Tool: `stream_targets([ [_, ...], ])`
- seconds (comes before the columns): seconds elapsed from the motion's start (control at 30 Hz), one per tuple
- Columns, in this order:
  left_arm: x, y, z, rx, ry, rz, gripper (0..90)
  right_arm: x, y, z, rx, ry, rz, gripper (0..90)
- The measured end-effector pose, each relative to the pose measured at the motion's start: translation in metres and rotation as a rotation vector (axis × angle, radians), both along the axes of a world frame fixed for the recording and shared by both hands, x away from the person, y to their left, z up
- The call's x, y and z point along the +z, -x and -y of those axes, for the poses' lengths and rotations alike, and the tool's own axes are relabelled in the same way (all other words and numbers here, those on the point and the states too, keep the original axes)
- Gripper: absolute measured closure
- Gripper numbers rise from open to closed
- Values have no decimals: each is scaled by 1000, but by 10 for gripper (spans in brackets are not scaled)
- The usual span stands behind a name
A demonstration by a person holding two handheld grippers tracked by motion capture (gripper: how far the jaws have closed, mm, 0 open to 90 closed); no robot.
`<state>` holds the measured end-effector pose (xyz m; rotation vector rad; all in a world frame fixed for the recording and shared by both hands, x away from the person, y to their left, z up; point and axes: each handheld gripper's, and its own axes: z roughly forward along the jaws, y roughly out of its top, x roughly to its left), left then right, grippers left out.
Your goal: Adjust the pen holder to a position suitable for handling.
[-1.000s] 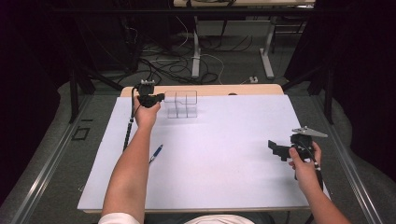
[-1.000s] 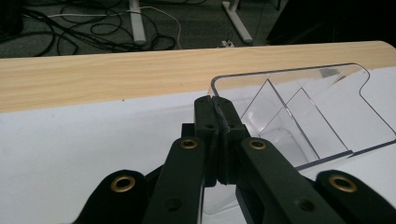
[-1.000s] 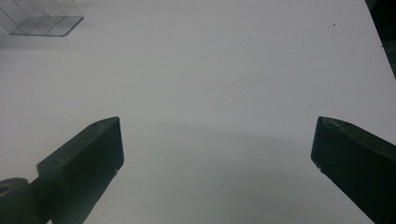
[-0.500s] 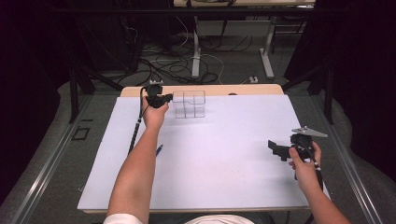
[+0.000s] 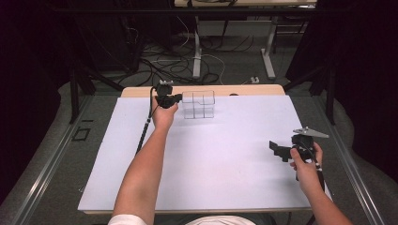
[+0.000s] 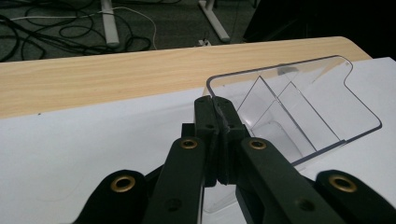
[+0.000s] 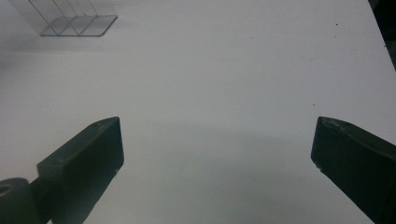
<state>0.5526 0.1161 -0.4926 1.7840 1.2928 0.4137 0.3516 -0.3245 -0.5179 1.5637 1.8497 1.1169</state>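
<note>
A clear plastic box (image 5: 198,104) with inner dividers stands at the far side of the white sheet (image 5: 225,154). My left gripper (image 5: 174,98) is at the box's left wall. In the left gripper view its jaws are pressed together over the rim corner of the clear box (image 6: 299,107), so the left gripper (image 6: 215,100) is shut on that wall. My right gripper (image 5: 278,149) is held over the right side of the sheet, far from the box. Its jaws stand wide apart with nothing between them, seen as the right gripper (image 7: 217,154) above bare white surface, with the box (image 7: 70,18) far off.
A wooden table edge (image 5: 248,90) runs behind the sheet. Beyond it lie floor cables (image 5: 173,65) and table legs (image 5: 197,51). Metal rails (image 5: 42,178) flank the table on both sides. A black cable (image 5: 146,124) trails from the left gripper.
My left hand has moved to the right along the far edge, and the clear box has shifted right with it. The right hand has stayed still.
</note>
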Motion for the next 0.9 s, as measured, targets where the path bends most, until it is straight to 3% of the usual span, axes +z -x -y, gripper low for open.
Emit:
stream_targets([
  [0.5,1,-1,12,-12,-5,16,900,0,0,1,-1,-6,-1,21],
  [0.73,8,7,3,-3,-10,32,900,1,0,0,3,-6,2,21],
  [0.9,12,15,-10,17,-8,34,846,1,0,-1,8,0,8,21],
])
